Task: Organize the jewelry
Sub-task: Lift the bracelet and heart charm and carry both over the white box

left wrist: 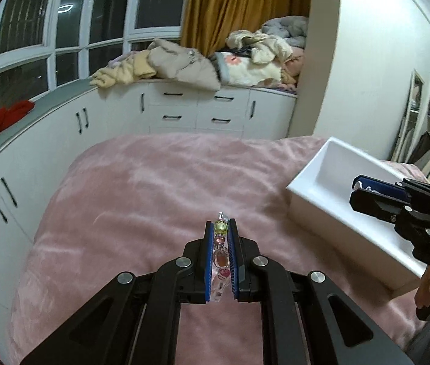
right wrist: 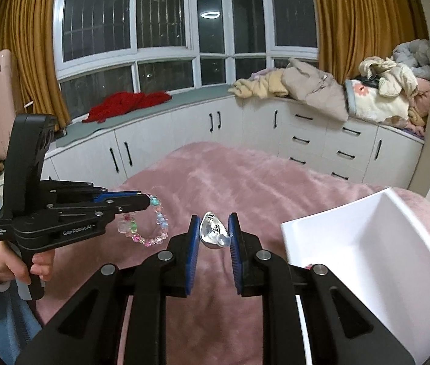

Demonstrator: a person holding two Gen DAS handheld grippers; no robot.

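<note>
My left gripper (left wrist: 221, 225) is shut on a bracelet of clear, pink, green and blue beads (left wrist: 220, 252), held above the pink bedspread (left wrist: 154, 188). In the right wrist view the left gripper (right wrist: 146, 201) holds the bracelet (right wrist: 151, 228) so that its loop hangs down. My right gripper (right wrist: 214, 220) is shut on a silver bangle (right wrist: 213, 232), left of a white box (right wrist: 376, 243). In the left wrist view the right gripper (left wrist: 355, 188) is over the white box (left wrist: 330, 176).
The white box lies on the right part of the bed, with something pink (right wrist: 307, 266) inside near its front. White cabinets (right wrist: 245, 127) curve around the far side of the bed, with piled clothes (right wrist: 336, 88) and a red garment (right wrist: 126, 103) on top.
</note>
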